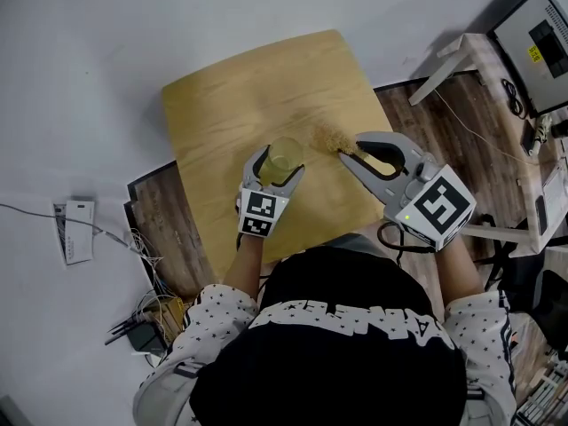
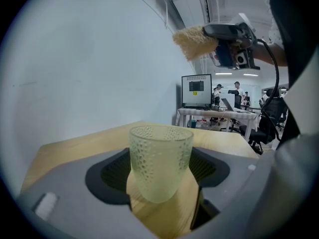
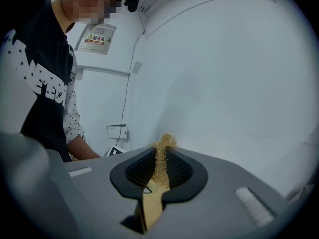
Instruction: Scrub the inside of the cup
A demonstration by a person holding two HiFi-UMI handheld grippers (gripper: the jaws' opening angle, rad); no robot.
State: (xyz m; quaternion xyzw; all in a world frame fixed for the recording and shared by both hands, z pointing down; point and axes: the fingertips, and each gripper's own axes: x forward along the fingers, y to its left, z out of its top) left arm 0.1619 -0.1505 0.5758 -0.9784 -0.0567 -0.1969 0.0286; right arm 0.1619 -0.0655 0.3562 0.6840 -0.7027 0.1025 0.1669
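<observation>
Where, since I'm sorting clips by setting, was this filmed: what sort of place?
Probably an office or lab workspace, not a kitchen: the cup is at a small wooden table by a bare white wall, desks with a monitor and office chairs stand beyond, and loose cables lie on the floor.

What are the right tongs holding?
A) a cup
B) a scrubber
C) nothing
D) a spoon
B: the tan scrubber is pinched between the right tongs.
</observation>
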